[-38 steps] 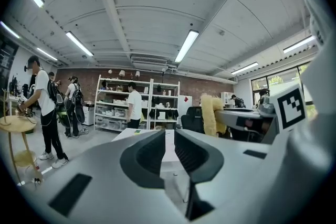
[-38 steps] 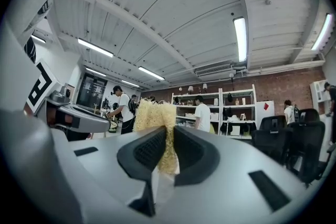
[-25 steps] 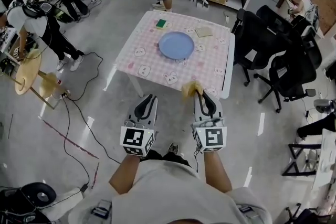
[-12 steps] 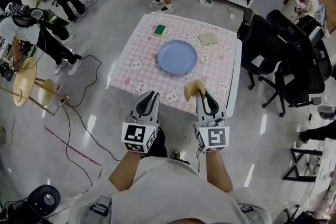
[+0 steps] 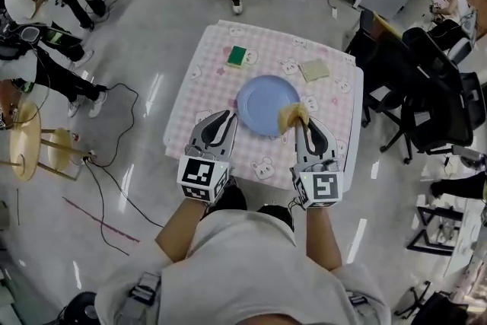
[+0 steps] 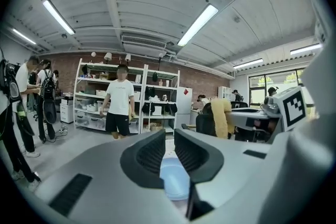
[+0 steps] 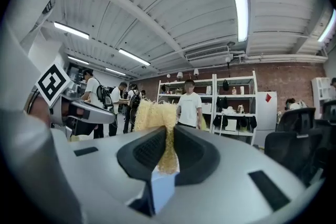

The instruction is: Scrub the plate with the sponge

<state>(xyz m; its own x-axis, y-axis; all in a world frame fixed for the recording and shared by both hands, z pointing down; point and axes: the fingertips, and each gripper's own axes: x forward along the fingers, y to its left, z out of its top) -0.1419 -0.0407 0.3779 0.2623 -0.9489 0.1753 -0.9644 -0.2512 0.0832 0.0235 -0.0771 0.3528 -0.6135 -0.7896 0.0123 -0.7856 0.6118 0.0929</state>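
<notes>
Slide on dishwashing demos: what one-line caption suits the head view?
Standing at a pink checked table, right gripper clamping a yellow sponge near the blue plate, left gripper open and empty.

No legible text, brand or number appears. Only square black-and-white code markers are present, one on the cube of the left gripper (image 5: 221,120) and one on the right gripper (image 5: 298,125).

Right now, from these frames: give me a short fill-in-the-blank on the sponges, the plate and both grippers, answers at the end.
1. The right gripper is shut on a ____ sponge.
2. Between the jaws of the left gripper there is ____.
3. The plate is ____ in colour.
4. The second sponge, lying beyond the plate, is ____.

Missing words: yellow; nothing; blue; green.
</notes>
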